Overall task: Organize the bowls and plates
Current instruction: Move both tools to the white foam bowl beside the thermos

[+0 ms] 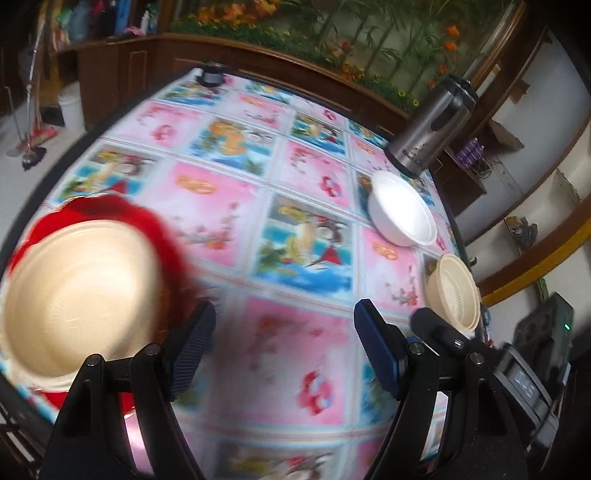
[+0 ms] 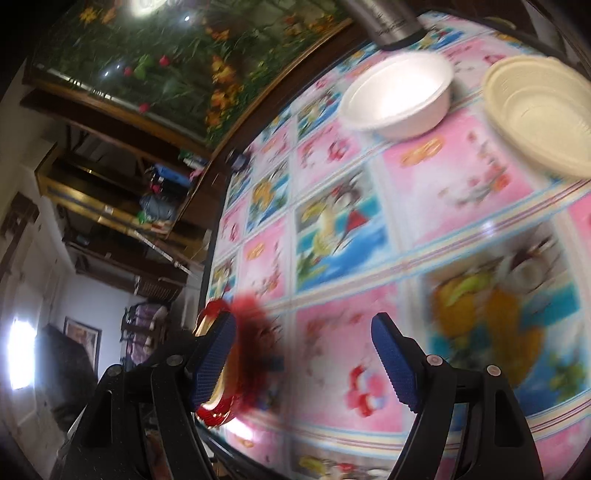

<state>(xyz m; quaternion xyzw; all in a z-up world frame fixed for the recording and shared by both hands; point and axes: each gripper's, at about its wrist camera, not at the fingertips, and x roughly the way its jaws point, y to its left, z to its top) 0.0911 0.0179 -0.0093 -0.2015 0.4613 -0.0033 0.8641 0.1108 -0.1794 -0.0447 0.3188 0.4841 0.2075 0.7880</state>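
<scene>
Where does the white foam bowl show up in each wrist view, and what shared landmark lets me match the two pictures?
Left wrist: the white foam bowl sits at the right, mid-height, on the patterned tablecloth.
Right wrist: the white foam bowl sits at the top, right of centre.
Shared landmark: the steel flask stands just behind the bowl in both views, and the ridged cream bowl lies beside it.

A floral mural [image 1: 332, 40] spans the wall above dark wood cabinets [image 1: 122, 70]; white floor [image 1: 22, 158] lies beyond; a bright window [image 2: 20, 354] glows.
</scene>
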